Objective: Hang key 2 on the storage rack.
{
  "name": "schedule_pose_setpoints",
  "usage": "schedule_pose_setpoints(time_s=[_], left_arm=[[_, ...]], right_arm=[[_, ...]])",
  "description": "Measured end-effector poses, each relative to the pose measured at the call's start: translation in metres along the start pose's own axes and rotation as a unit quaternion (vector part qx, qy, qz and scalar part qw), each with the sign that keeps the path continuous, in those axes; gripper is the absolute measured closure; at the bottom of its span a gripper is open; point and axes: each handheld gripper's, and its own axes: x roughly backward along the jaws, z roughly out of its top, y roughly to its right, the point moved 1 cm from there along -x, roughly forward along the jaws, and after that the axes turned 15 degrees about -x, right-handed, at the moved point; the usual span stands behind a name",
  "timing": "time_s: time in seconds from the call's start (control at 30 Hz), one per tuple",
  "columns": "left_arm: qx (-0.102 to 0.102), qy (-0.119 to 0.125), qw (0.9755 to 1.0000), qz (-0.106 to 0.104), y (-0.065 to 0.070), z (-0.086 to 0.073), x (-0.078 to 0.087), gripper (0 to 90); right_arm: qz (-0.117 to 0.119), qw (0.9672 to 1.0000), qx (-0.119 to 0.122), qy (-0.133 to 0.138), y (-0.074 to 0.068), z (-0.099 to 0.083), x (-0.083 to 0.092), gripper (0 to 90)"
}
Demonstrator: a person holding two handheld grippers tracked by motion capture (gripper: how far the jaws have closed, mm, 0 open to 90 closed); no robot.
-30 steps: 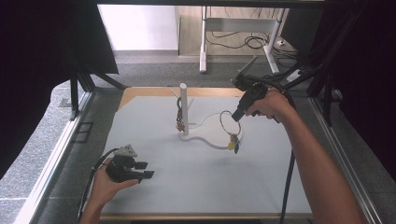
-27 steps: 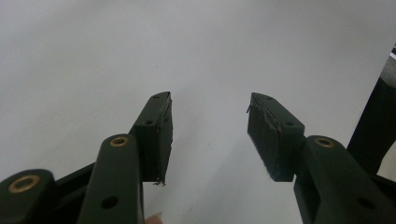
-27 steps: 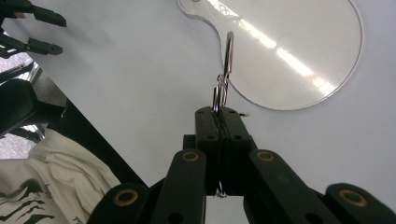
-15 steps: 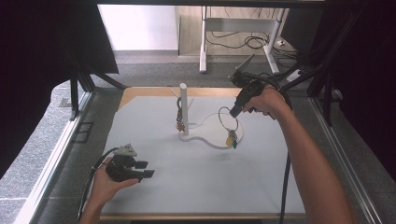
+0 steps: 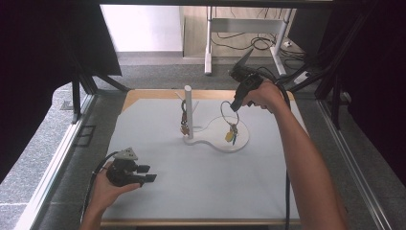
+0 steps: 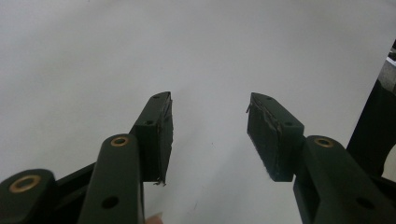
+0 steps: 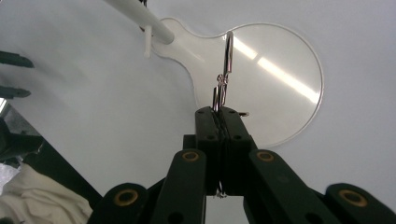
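High view: right tool (image 5: 234, 108) clamped on a key ring (image 5: 228, 111), keys dangling above the white stand (image 5: 187, 111) base. Left tool (image 5: 148, 173) gapes empty over the worktop (image 5: 201, 182). Swinging keys may miss the stand's peg.

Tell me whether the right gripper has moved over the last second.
Yes. The right gripper, shut on the key ring, has drifted away from the white post, toward the table's far right edge.

Soft even daylight, glare streaks on white base (image 7: 280, 70), dark blurred edges
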Motion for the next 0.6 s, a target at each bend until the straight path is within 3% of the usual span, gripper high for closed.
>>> schedule_pose_setpoints(time_s=[0.6], left_arm=[[0.001, 0.008, 1.0, -0.002, 0.001, -0.001, 0.004, 50.8]], right_arm=[[0.002, 0.9999, -0.007, 0.015, -0.005, 0.032, -0.01, 88.7]])
